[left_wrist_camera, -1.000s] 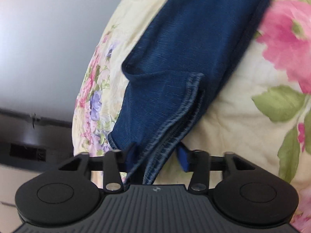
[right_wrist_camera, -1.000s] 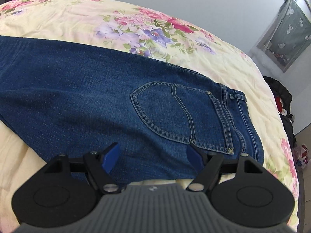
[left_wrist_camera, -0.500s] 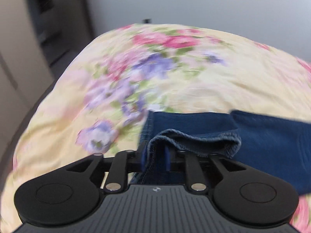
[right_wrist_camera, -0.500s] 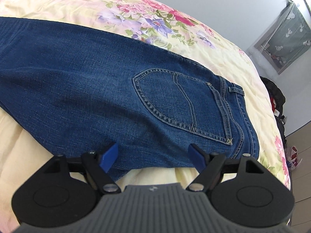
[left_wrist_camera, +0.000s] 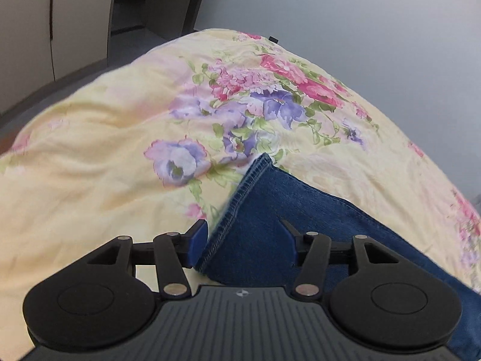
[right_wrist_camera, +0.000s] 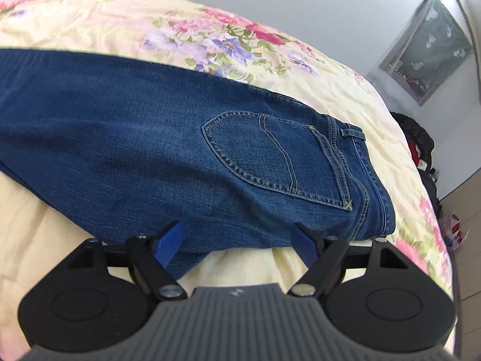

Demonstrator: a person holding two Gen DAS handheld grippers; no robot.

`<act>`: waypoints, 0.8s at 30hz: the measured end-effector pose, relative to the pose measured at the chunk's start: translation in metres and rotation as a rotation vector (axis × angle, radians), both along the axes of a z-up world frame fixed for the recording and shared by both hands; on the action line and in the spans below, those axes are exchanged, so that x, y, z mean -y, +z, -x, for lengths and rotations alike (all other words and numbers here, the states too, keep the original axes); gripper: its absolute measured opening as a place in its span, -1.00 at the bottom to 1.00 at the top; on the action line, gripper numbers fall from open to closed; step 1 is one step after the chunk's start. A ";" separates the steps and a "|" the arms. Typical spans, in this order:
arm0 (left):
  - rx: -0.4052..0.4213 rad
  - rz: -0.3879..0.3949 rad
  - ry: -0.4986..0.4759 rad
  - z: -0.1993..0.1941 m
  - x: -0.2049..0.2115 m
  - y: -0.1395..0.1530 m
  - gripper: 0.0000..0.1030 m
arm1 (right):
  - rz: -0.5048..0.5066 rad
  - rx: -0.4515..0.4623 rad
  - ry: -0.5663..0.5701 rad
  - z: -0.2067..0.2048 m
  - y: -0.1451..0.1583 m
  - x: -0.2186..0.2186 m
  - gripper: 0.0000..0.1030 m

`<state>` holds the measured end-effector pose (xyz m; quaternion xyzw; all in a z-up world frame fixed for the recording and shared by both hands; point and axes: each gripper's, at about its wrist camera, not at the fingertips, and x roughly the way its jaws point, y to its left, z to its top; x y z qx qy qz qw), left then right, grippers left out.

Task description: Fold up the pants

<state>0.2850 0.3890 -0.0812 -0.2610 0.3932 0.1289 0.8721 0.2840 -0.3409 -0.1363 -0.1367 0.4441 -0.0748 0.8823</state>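
Blue jeans lie flat on a floral bedspread. In the left wrist view the leg hem (left_wrist_camera: 240, 204) lies between my open fingers; my left gripper (left_wrist_camera: 243, 237) sits over the hem and grips nothing. In the right wrist view the seat of the jeans with a back pocket (right_wrist_camera: 270, 153) and the waistband (right_wrist_camera: 369, 180) lies in front of my right gripper (right_wrist_camera: 237, 240), which is open just above the near edge of the denim.
The yellow floral bedspread (left_wrist_camera: 105, 156) covers the bed. A grey wall stands behind it. Cupboards (left_wrist_camera: 60, 21) are at the far left. A dark bag (right_wrist_camera: 421, 147) and floor clutter lie off the bed's right edge.
My left gripper was shut on the bunched hem and has opened; the hem now lies flat on the bed. My right gripper has moved slightly closer to the seat of the jeans.
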 end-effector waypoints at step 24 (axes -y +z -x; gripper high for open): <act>0.028 0.241 0.248 0.006 0.007 -0.082 -0.14 | -0.322 0.169 -0.229 0.048 -0.040 -0.008 -0.38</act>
